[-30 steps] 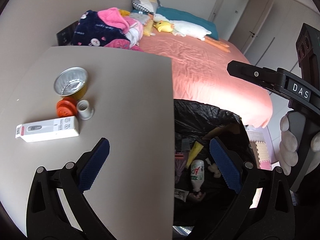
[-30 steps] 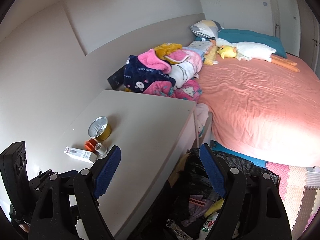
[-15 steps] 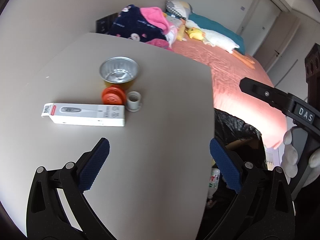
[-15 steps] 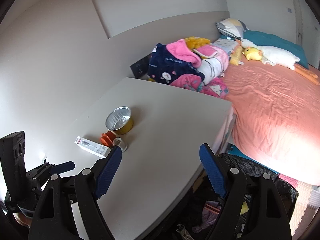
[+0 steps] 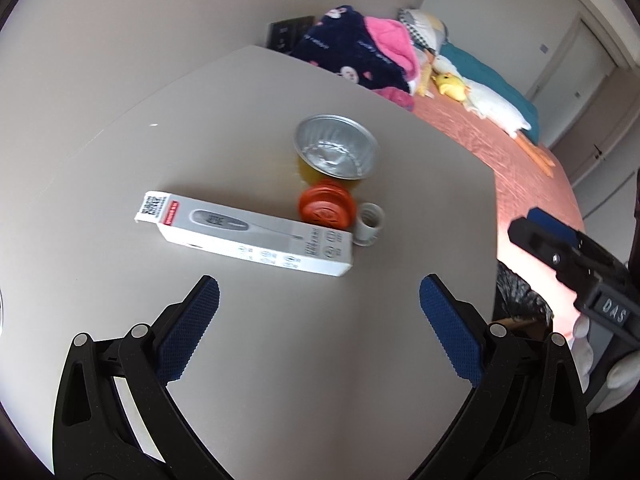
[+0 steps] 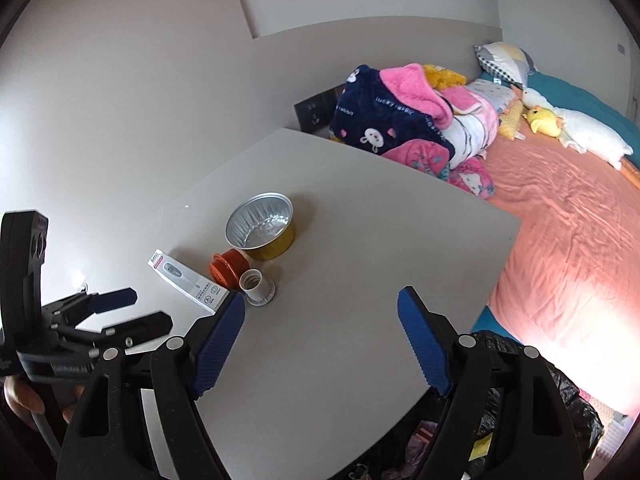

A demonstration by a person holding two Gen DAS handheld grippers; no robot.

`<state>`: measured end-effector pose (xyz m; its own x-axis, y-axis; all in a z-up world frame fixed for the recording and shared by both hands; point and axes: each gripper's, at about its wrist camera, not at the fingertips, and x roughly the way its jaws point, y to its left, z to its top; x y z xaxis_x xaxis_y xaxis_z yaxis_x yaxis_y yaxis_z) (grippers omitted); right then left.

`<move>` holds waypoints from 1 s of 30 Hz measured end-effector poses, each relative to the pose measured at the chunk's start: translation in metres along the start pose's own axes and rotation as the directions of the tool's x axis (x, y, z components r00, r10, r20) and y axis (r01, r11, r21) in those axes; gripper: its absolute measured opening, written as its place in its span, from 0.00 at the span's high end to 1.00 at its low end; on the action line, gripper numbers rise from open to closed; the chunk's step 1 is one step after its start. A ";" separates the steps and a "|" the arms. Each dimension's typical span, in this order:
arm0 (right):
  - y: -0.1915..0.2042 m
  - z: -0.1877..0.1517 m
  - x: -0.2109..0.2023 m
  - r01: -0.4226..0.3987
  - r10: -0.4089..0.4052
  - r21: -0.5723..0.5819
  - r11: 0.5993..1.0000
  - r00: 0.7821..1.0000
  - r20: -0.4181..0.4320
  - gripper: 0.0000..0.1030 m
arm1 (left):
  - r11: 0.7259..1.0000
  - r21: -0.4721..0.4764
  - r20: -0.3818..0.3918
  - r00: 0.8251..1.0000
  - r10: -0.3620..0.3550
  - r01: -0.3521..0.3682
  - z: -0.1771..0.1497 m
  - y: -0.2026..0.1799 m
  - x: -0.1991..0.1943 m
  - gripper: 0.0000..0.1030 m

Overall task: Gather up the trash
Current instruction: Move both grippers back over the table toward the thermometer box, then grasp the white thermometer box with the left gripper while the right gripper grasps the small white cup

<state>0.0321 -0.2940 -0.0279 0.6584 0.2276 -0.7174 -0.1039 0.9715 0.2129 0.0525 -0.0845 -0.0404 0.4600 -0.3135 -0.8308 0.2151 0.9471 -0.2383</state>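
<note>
**Tongs spread wide over a counter of leftovers**

Nearest us, our left tongs (image 5: 318, 304) hang over the pale counter (image 5: 320, 380), jaws spread wide and holding nothing. Just beyond their tips lies the white thermometer box (image 5: 248, 236), set slantwise across the approach, apart from both pads. Touching its far right end sits the orange cap (image 5: 326, 208), with the small white cap (image 5: 370, 224) just beside it, and the foil cup (image 5: 336, 152) right behind them.

Our right tongs (image 6: 320, 340) are likewise wide open and empty above the counter (image 6: 360, 280); from here their left pad covers the near corner of the box (image 6: 188, 280). Below the counter's near edge we see the black trash bag (image 6: 560, 400) with litter inside.

Farther off, a heap of blankets (image 6: 404, 116) rests at the counter's far side, on the pink bed (image 6: 568, 232), with a yellow plush toy (image 6: 544, 120) beyond.
</note>
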 end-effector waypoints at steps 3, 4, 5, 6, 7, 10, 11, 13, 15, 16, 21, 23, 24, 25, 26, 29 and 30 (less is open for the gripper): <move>0.003 0.000 0.013 -0.008 0.008 -0.016 1.000 1.000 -0.026 0.25 | 0.997 -0.068 -0.010 1.000 0.020 -0.021 0.006 0.013 0.006 0.06; 0.004 0.000 0.017 -0.014 0.013 -0.021 1.000 0.999 -0.036 0.26 | 0.996 -0.086 -0.012 1.000 0.024 -0.024 0.007 0.016 0.007 0.06; 0.005 0.001 0.022 -0.018 0.016 -0.027 0.999 0.999 -0.047 0.27 | 0.994 -0.101 -0.013 1.000 0.029 -0.030 0.008 0.019 0.008 0.06; 0.006 0.001 0.025 -0.019 0.017 -0.032 0.999 0.998 -0.053 0.28 | 0.992 -0.117 -0.014 0.999 0.037 -0.039 0.010 0.022 0.010 0.06; 0.007 0.001 0.028 -0.020 0.018 -0.040 0.999 0.998 -0.059 0.28 | 0.991 -0.126 -0.016 0.999 0.042 -0.044 0.011 0.023 0.011 0.06; 0.010 0.000 0.036 -0.024 0.019 -0.062 0.998 0.997 -0.077 0.29 | 0.986 -0.152 -0.027 0.998 0.061 -0.065 0.013 0.029 0.014 0.06; 0.012 -0.001 0.039 -0.028 0.022 -0.072 0.997 0.996 -0.085 0.30 | 0.984 -0.162 -0.029 0.997 0.067 -0.071 0.015 0.031 0.016 0.06; 0.016 -0.001 0.046 -0.034 0.025 -0.090 0.995 0.995 -0.099 0.32 | 0.979 -0.188 -0.032 0.997 0.073 -0.078 0.017 0.035 0.018 0.06; 0.020 0.000 0.052 -0.037 0.026 -0.104 0.994 0.994 -0.110 0.33 | 0.970 -0.217 -0.045 0.994 0.098 -0.105 0.020 0.041 0.022 0.06; 0.021 0.000 0.056 -0.041 0.028 -0.111 0.993 0.993 -0.115 0.34 | 0.967 -0.228 -0.050 0.993 0.104 -0.112 0.023 0.043 0.024 0.06; 0.032 0.000 0.071 -0.058 0.036 -0.150 0.987 0.989 -0.143 0.39 | 0.946 -0.292 -0.074 0.989 0.125 -0.141 0.029 0.053 0.030 0.07; 0.038 0.000 0.079 -0.063 0.036 -0.176 0.982 0.987 -0.154 0.39 | 0.940 -0.304 -0.084 0.987 0.134 -0.154 0.033 0.054 0.031 0.07; 0.040 0.000 0.082 -0.067 0.037 -0.186 0.980 0.987 -0.158 0.39 | 0.937 -0.309 -0.092 0.986 0.139 -0.161 0.035 0.055 0.033 0.08; 0.042 0.000 0.084 -0.068 0.036 -0.198 0.978 0.986 -0.162 0.39 | 0.934 -0.315 -0.101 0.985 0.142 -0.167 0.037 0.056 0.036 0.09; 0.045 0.000 0.087 -0.068 0.033 -0.210 0.975 0.986 -0.165 0.39 | 0.930 -0.324 -0.112 0.983 0.142 -0.172 0.038 0.057 0.038 0.10; 0.053 0.001 0.093 -0.060 0.019 -0.249 0.967 0.986 -0.165 0.39 | 0.917 -0.359 -0.133 0.982 0.134 -0.174 0.041 0.059 0.044 0.19; 0.056 0.001 0.096 -0.055 0.011 -0.264 0.963 0.987 -0.162 0.40 | 0.916 -0.361 -0.141 0.981 0.134 -0.176 0.041 0.058 0.046 0.21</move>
<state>0.0899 -0.2176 -0.0837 0.5274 0.2463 -0.8131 -0.3327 0.9405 0.0691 0.1219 -0.0465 -0.0722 0.3587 -0.1713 -0.9176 -0.1953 0.9475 -0.2532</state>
